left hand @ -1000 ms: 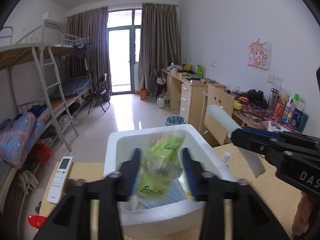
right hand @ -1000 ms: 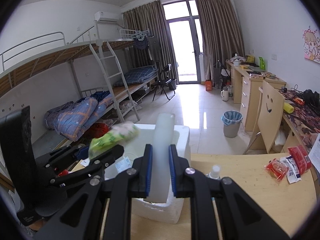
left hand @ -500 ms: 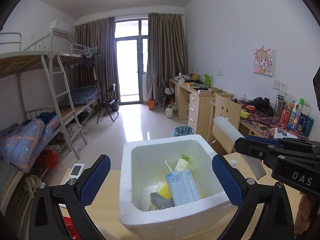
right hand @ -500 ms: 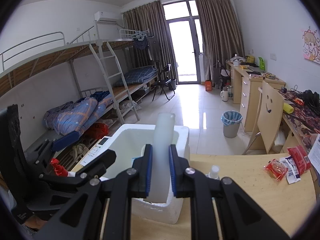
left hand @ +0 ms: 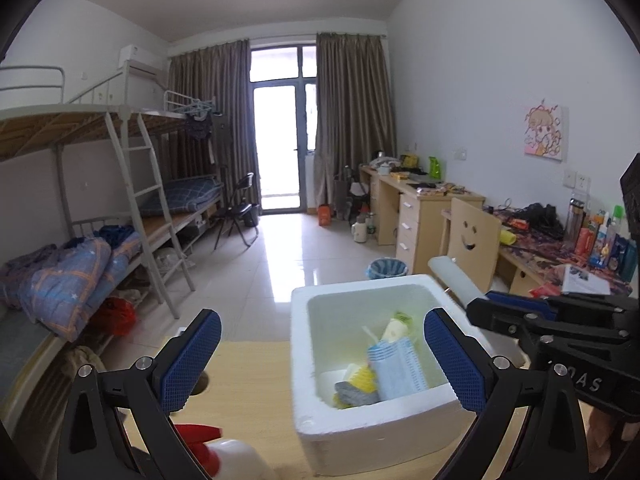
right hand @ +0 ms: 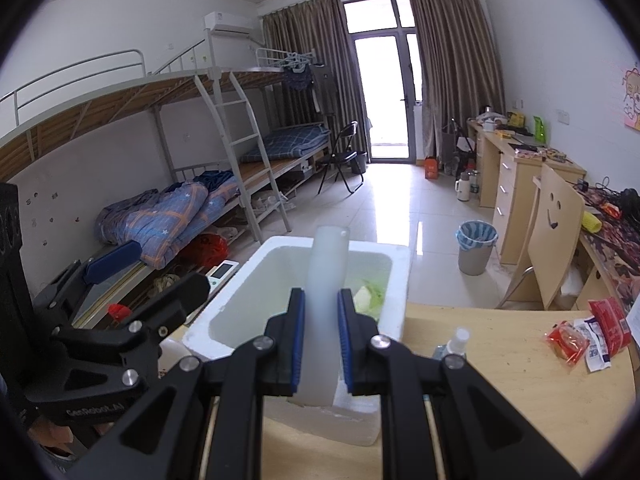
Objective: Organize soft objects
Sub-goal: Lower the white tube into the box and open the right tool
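Left gripper (left hand: 322, 364) gapes wide, angled down beside foam box (left hand: 304, 360); right gripper (right hand: 322, 336) clamps white tube (right hand: 326, 280).

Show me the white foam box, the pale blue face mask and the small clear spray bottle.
white foam box (left hand: 372, 420): left wrist view, front wall.
pale blue face mask (left hand: 396, 368): left wrist view, pleated middle.
small clear spray bottle (right hand: 456, 342): right wrist view, neck.
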Tool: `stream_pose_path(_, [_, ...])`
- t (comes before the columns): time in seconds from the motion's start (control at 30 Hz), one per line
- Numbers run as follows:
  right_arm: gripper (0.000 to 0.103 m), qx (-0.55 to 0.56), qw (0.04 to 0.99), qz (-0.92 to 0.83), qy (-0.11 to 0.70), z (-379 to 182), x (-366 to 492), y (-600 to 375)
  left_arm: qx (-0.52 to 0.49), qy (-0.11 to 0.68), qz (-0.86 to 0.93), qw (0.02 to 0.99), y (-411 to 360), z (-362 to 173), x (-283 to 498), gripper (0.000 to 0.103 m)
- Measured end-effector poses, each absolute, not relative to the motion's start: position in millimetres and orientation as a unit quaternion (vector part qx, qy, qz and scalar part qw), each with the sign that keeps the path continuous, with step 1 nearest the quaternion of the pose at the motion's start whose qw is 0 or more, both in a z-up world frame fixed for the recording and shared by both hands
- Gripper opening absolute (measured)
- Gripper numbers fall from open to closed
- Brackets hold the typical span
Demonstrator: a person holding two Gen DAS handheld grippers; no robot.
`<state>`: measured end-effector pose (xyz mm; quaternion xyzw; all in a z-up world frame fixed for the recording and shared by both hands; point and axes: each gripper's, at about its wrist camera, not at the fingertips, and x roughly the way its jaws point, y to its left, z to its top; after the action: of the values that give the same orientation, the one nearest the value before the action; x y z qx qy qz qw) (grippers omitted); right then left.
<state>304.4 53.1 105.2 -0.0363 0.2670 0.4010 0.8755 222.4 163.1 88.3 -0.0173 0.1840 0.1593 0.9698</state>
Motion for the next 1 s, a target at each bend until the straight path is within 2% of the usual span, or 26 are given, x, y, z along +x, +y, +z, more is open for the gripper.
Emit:
stream_pose_path(0.67, [0.02, -0.06, 0.864, 0.408, 0.289, 94, 322, 78, -0.02, 0.18, 0.184, 0.966, 174, 86, 208, 0.102])
stream_pose_path(0.8, [0.035, -0.069, 0.869, 0.4, 0.283, 97, 317, 82, -0.015, 0.18, 0.184, 0.966, 171, 86, 207, 0.102])
stream_pose_path(0.83, [0.046, -0.07, 0.871, 0.396, 0.283, 97, 316, 81, -0.015, 0.181, 0.184, 0.966, 170, 86, 207, 0.102])
stream_pose_path(0.87, [0.051, -0.067, 0.871, 0.397, 0.282, 98, 316, 79, -0.015, 0.181, 0.184, 0.966, 170, 86, 207, 0.102])
stream_pose_path(1.0, [0.054, -0.066, 0.874, 0.395, 0.275, 102, 311, 73, -0.014, 0.181, 0.184, 0.966, 168, 87, 205, 0.102])
